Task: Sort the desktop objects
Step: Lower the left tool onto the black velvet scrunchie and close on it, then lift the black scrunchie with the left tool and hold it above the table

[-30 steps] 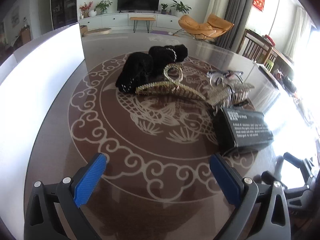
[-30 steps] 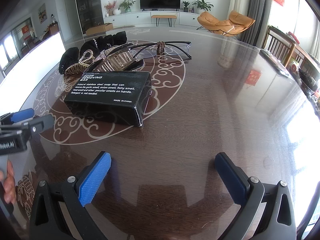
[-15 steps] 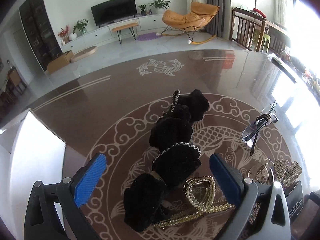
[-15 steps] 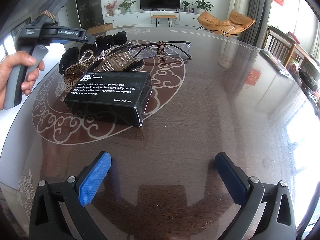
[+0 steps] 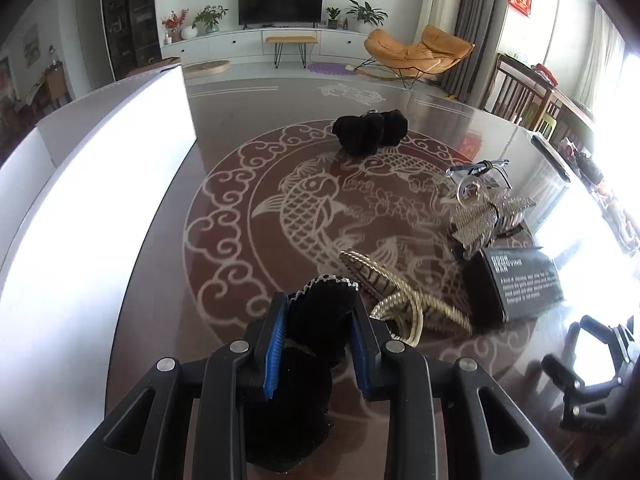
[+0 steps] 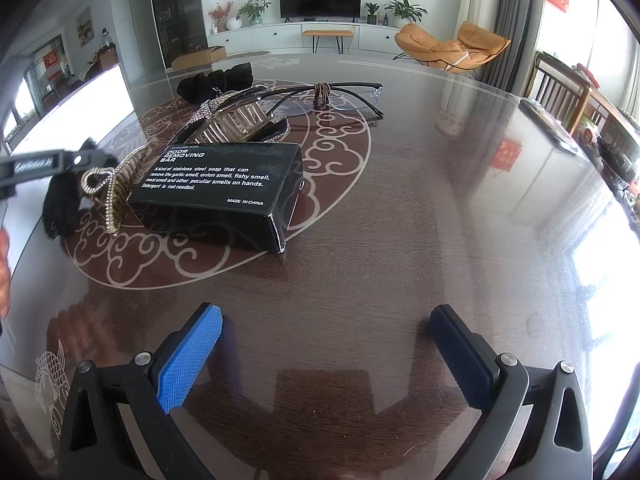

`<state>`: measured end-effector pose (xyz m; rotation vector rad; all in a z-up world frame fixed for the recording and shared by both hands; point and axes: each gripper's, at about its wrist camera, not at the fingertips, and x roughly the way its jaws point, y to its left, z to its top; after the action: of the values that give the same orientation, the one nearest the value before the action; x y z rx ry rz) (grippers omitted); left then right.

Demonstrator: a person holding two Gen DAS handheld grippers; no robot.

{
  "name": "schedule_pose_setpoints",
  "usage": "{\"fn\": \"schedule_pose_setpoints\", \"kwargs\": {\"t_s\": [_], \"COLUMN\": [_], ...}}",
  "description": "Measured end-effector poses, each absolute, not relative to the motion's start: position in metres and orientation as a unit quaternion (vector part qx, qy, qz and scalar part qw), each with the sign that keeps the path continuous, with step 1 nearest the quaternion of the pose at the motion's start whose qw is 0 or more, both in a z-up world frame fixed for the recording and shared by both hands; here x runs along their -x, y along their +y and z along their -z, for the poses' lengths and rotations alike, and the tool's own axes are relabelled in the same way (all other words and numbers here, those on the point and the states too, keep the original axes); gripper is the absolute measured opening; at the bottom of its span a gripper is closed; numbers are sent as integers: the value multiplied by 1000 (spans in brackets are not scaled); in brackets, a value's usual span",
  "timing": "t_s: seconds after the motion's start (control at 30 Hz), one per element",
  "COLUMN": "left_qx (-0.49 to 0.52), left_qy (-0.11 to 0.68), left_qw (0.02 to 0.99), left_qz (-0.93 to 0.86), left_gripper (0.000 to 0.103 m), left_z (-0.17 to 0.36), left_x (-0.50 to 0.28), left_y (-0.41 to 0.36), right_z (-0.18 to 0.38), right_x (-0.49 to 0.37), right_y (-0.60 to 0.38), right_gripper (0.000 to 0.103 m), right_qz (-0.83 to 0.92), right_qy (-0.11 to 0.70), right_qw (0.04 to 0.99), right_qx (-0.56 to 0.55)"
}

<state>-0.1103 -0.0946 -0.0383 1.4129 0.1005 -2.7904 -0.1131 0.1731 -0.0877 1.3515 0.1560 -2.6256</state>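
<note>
Black velvet scrunchie [image 5: 320, 320] with a beaded edge, pinched between the blue pads [image 5: 275, 350] of the left tool [image 5: 318, 350], clamped tight on the fabric, rest of it bunched up below the fingers and hanging over the tabletop [image 5: 224, 320]. Just to its right, a gold rhinestone hair clip [image 5: 400, 292] lying flat, partly over the koi pattern in the glass. Further right, a black box [image 6: 224, 184] printed "ODOR REMOVING BAR", lying on its side, close to that gold clip. Behind the box, a silver sparkly hair claw [image 6: 236, 120] leaning against it or right next to it, can't tell which. Then a pair of thin-framed glasses [image 6: 340, 96] beyond that, arms folded out toward the far side. Another black scrunchie [image 5: 372, 134] sitting alone near the far edge of the round pattern, well apart from the rest. White panel [image 5: 92, 184] along the left edge of the tabletop. Right tool [image 6: 326, 354] hanging over bare glass on the near side, fingers spread wide, nothing between them, well clear of the box. Bit of a hand [image 6: 4, 268] gripping the left tool's handle, seen at the far left of the right wrist view.
</note>
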Motion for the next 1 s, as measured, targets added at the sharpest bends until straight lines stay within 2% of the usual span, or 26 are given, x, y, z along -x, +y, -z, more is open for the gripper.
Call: {"fn": "schedule_pose_setpoints", "kwargs": {"t_s": [0.07, 0.13, 0.2, 0.27, 0.57, 0.87, 1.0], "left_qx": [-448, -446, -446, -433, -440, -441, -448], "left_qy": [39, 52, 53, 48, 10, 41, 25], "left_qw": [24, 25, 24, 22, -19, -1, -2], "left_qz": [893, 893, 893, 900, 898, 896, 894], "left_gripper": [31, 41, 76, 85, 86, 87, 93], "left_z": [39, 38, 38, 37, 57, 71, 72], "left_x": [87, 77, 73, 65, 54, 52, 55], "left_y": [-101, -110, -114, -118, -120, -132, -126], "right_z": [88, 88, 88, 88, 88, 88, 88], "right_x": [113, 113, 113, 113, 113, 113, 113], "right_y": [173, 173, 173, 173, 173, 173, 173], "right_gripper": [103, 103, 103, 103, 103, 103, 103], "right_qz": [884, 884, 884, 884, 884, 884, 884], "right_qy": [53, 53, 53, 53, 53, 53, 53], "right_qw": [92, 92, 92, 92, 92, 92, 92], "right_qx": [-455, -455, -455, -455, -455, -455, -455]}}
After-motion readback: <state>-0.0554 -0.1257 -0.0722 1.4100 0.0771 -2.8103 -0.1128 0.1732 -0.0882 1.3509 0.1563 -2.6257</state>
